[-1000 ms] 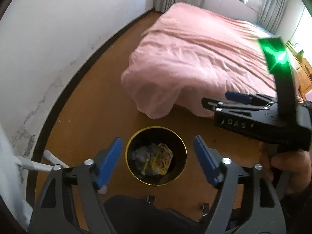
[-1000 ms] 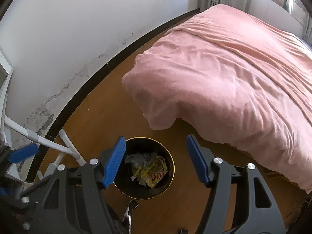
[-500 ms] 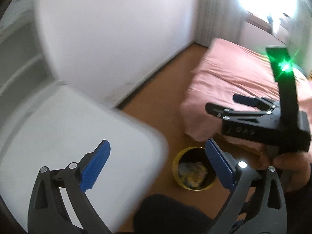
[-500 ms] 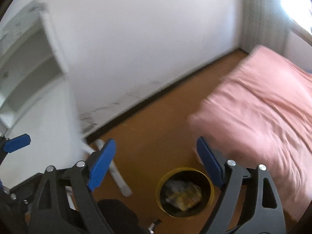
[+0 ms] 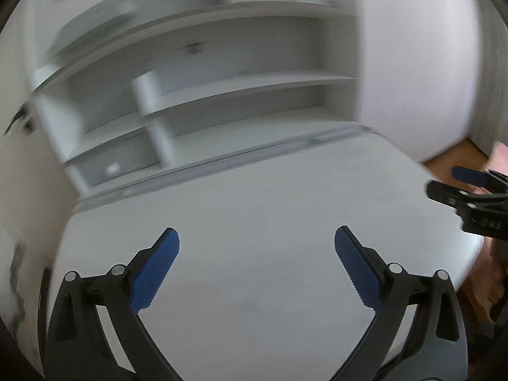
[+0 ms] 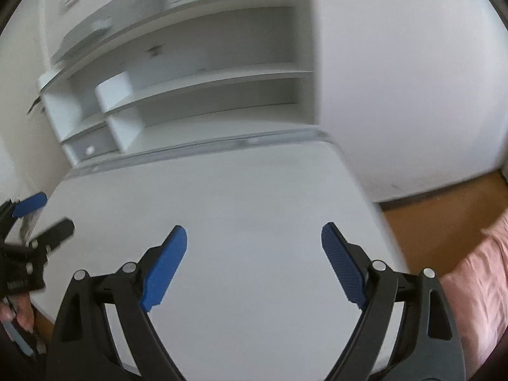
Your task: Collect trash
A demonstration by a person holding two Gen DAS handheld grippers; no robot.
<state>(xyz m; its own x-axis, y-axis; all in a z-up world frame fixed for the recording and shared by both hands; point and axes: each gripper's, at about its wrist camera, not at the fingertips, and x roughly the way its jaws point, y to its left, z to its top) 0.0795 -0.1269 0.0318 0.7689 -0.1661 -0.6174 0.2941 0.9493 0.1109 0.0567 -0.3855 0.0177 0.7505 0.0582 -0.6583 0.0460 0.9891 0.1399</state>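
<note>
Left gripper (image 5: 256, 255): black frame, blue ribbed pads (image 5: 155, 270), jaws spread wide with nothing between them; held over a white desk (image 5: 254, 197). Right gripper (image 6: 254, 252): same make, jaws also wide apart and bare, over the same desk; its jaws, like the left's, have just been opening. Each gripper shows at the edge of the other's view, side by side and apart. Desk: plain white top. Shelf (image 6: 203, 85): white, open compartments, standing at the desk's far edge; contents too blurred to name. Wall (image 6: 412, 79): white, to the right of the shelf. Floor (image 6: 428, 216): brown wood, beside the desk. Bedcover (image 6: 476, 279): pink, at the right. Trash: none to be seen in either view.
</note>
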